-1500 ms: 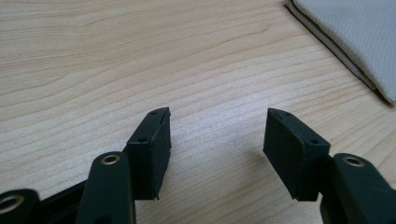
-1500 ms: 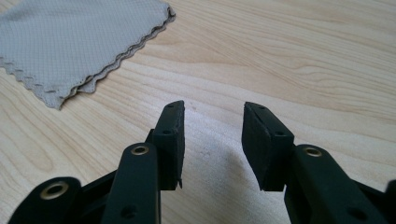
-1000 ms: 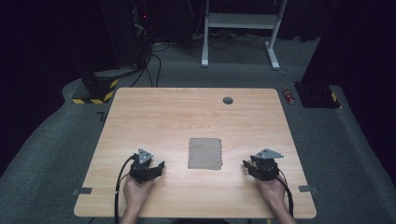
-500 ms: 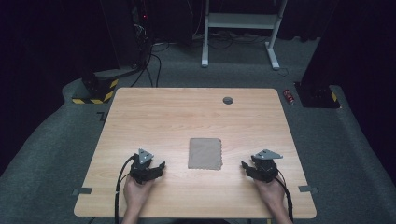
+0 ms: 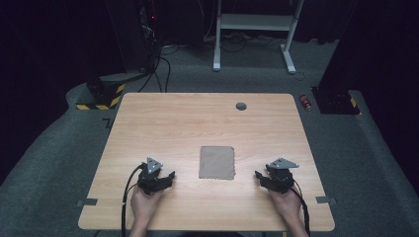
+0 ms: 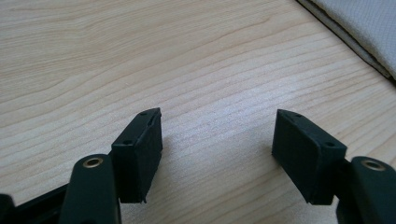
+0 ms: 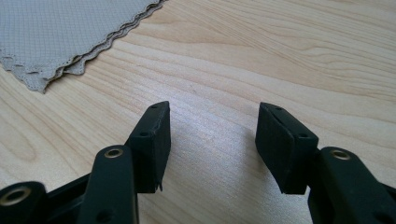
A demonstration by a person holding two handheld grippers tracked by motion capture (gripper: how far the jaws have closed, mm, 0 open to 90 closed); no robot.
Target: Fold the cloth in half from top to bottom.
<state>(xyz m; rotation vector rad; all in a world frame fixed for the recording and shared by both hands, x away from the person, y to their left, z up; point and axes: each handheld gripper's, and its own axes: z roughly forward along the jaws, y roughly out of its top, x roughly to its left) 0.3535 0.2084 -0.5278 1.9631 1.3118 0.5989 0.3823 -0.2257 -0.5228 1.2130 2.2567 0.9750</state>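
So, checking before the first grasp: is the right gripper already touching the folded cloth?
No, the right gripper sits apart from the cloth, with bare table between them.

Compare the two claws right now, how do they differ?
The left claw lies left of the folded grey cloth; the right claw lies right of it. The left claw points up and right, the right claw up and left. The left claw's jaws gape a little wider than the right claw's. Both are open, empty, low over the wooden table.

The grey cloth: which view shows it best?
The high view: the whole folded cloth lies flat mid-table between both tools. The right gripper view catches one corner with scalloped, stacked edges; the left gripper view catches just an edge strip.
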